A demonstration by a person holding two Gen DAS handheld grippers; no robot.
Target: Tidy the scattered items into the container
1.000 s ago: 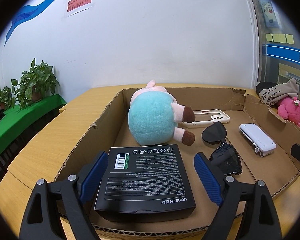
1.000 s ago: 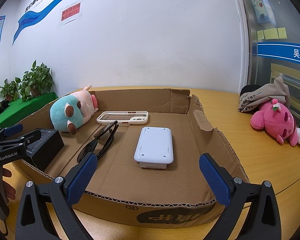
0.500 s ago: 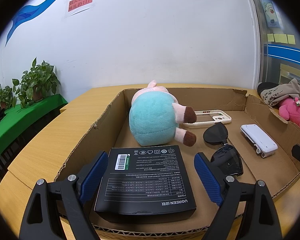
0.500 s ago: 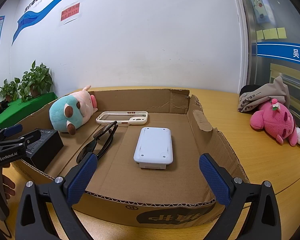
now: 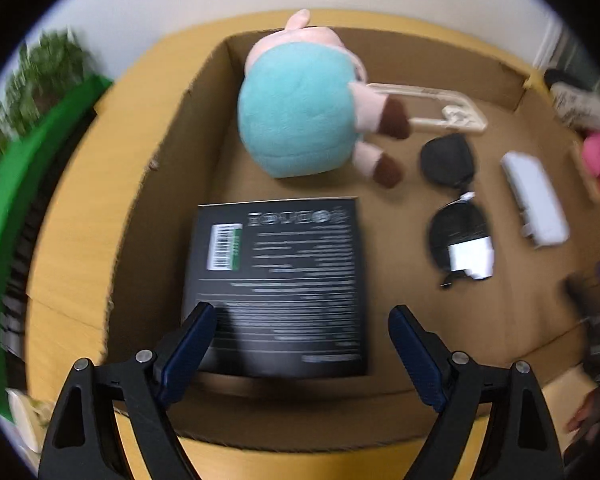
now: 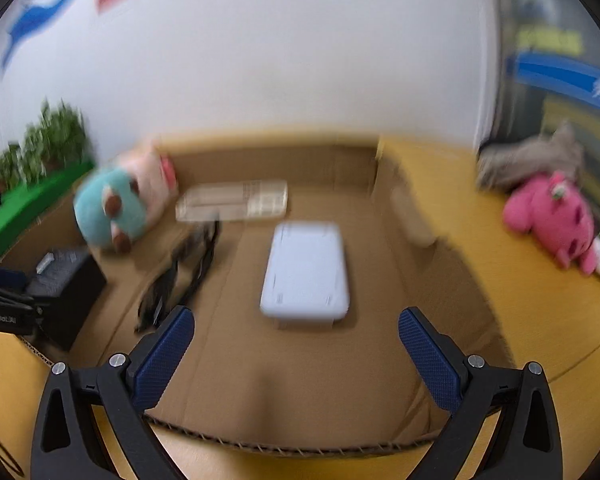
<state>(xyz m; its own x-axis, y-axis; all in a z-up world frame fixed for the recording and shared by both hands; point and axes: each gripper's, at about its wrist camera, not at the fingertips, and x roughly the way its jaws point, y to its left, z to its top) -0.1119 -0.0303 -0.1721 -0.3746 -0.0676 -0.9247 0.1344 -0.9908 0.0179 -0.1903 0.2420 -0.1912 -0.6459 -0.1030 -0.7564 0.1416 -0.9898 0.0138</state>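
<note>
The open cardboard box (image 5: 148, 184) (image 6: 300, 412) holds a black carton (image 5: 276, 284) (image 6: 68, 280), a teal and pink plush (image 5: 300, 108) (image 6: 116, 208), a white phone case (image 5: 448, 110) (image 6: 232, 200), black sunglasses (image 5: 456, 216) (image 6: 180, 276) and a white device (image 5: 536, 204) (image 6: 306, 272). My left gripper (image 5: 300, 344) is open and empty, above the carton's near end. My right gripper (image 6: 296, 344) is open and empty, above the box's near part, in front of the white device.
A pink plush (image 6: 552, 216) and a grey-beige bundle (image 6: 528, 164) lie on the yellow table (image 6: 500, 264) right of the box. Potted plants (image 6: 40, 148) and a green surface (image 5: 28, 184) are to the left. A white wall stands behind.
Both grippers have risen and tilted down over the box; both views are motion-blurred. The items in the box have not moved.
</note>
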